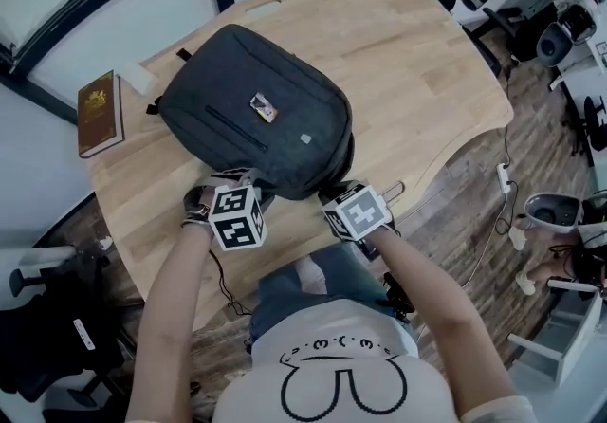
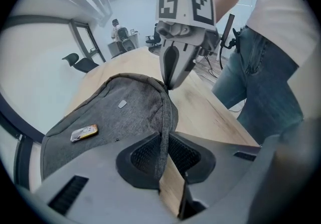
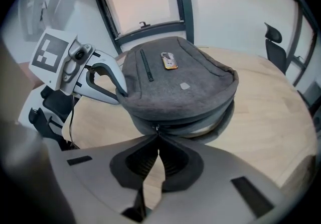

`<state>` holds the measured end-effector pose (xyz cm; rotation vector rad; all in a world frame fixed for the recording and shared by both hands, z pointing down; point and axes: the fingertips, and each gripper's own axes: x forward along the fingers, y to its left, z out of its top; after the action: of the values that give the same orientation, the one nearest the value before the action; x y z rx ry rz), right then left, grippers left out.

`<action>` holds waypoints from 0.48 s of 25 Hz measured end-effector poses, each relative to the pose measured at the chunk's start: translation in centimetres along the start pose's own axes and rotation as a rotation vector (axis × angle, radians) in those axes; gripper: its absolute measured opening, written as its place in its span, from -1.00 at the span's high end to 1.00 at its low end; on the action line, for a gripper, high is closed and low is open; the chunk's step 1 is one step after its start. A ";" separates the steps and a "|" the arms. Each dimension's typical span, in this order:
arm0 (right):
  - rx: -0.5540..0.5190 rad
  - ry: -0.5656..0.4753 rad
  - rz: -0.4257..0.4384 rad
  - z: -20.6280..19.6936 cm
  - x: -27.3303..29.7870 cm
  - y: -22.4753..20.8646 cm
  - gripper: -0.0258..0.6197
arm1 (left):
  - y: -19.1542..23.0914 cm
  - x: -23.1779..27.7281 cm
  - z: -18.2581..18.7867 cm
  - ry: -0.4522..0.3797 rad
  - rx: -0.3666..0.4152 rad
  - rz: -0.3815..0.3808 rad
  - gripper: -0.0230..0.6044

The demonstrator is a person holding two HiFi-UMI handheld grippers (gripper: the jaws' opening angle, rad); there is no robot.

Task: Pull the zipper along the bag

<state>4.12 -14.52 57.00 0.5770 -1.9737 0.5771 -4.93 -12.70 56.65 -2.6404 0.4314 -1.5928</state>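
Lying flat and face up on the wooden counter [image 1: 427, 70], the bag [image 1: 256, 113] is found close to the near edge, just ahead of the person. The left gripper [image 2: 163, 152] is noted with its jaws clamped on a raised fold of the bag's grey fabric at the near left corner; this hold is judged to anchor the bag against the coming pull. The right gripper [image 3: 156, 150] is noted with its jaws closed together on the zipper pull [image 3: 156, 128] at the bag's near side seam, which is judged to be the working grip. The bag is recorded as a dark grey woven backpack, softly domed. A slim pocket zip [image 1: 237, 127] and a small orange-toned label [image 1: 264, 108] are seen on its front. The side zipper line appears closed where it is visible.
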 end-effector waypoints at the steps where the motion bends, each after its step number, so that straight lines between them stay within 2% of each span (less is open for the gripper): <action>1: -0.002 0.005 -0.006 -0.2 -0.2 -0.5 0.74 | -0.2 -0.3 -0.4 0.002 0.005 0.000 0.75; 8: -0.109 0.042 -0.041 -0.3 -0.9 -2.2 0.73 | -1.7 -2.0 -2.6 0.019 0.025 0.007 0.75; 12: -0.130 0.052 -0.054 0.1 -0.6 -3.3 0.73 | -2.1 -2.6 -3.6 0.031 0.024 0.016 0.75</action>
<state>6.32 -17.04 56.95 0.5275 -1.9249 0.4230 -8.71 -9.59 56.45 -2.5918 0.4308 -1.6257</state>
